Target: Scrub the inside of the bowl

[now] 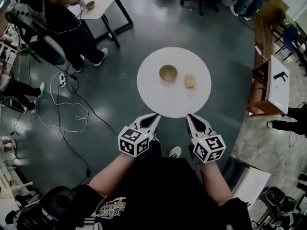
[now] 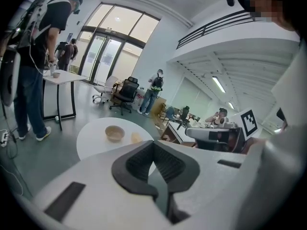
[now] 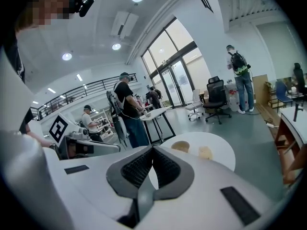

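You are holding the left gripper [image 1: 156, 115] and right gripper [image 1: 189, 116], fingers together and empty, at the near edge of the round white surface [image 1: 158, 102]. The bowl [image 1: 168, 73] is sitting near its centre, with a sponge [image 1: 190, 81] just beside it.

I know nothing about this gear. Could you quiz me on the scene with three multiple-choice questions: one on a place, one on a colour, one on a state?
1. Where is the sponge relative to the bowl?
A. inside it
B. beside it on its right, apart
C. under it

2. What colour is the round table?
A. white
B. black
C. red

3. How are the left gripper and right gripper?
A. wide open
B. shut on the bowl
C. shut, empty

Answers:
1 B: the head view shows a gap between them.
2 A: its top is plain white.
3 C: each gripper view shows the jaws together with nothing between them.
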### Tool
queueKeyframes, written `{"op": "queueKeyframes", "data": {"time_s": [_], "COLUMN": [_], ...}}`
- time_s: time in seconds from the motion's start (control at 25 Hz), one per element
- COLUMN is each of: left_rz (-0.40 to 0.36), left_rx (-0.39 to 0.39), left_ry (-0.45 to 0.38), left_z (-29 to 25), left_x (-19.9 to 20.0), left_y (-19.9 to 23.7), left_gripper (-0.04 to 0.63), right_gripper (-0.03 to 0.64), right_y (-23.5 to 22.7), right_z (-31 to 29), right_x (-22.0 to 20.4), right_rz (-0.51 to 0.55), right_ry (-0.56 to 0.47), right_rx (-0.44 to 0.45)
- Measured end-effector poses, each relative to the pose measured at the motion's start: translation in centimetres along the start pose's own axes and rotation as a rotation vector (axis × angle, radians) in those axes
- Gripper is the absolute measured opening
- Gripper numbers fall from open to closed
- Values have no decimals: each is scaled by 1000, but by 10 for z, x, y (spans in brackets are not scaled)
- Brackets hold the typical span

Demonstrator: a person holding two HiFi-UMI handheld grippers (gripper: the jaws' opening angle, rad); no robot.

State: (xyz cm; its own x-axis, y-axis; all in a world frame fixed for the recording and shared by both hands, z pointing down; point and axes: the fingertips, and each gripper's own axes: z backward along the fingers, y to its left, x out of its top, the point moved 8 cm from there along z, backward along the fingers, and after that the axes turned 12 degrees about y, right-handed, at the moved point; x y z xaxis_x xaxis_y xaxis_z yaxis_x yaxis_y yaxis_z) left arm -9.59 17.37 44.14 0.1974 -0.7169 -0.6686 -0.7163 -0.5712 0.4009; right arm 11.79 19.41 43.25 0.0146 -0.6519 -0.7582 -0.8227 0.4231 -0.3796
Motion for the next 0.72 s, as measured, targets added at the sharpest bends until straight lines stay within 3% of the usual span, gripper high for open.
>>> {"op": "queueKeyframes", "data": {"time_s": [0.72], "left_rz": [-49], "left_rx": [-68], "left_ry": [47], "left_z": [-6], "left_x": [34], "left_y": [81], "left_gripper": [6], "right_gripper": [20], "right_y": [18], "right_z": [-67], "right_x": [35], "right_rz": [-52], "right_ry": [-19], "right_rx": [-100]}}
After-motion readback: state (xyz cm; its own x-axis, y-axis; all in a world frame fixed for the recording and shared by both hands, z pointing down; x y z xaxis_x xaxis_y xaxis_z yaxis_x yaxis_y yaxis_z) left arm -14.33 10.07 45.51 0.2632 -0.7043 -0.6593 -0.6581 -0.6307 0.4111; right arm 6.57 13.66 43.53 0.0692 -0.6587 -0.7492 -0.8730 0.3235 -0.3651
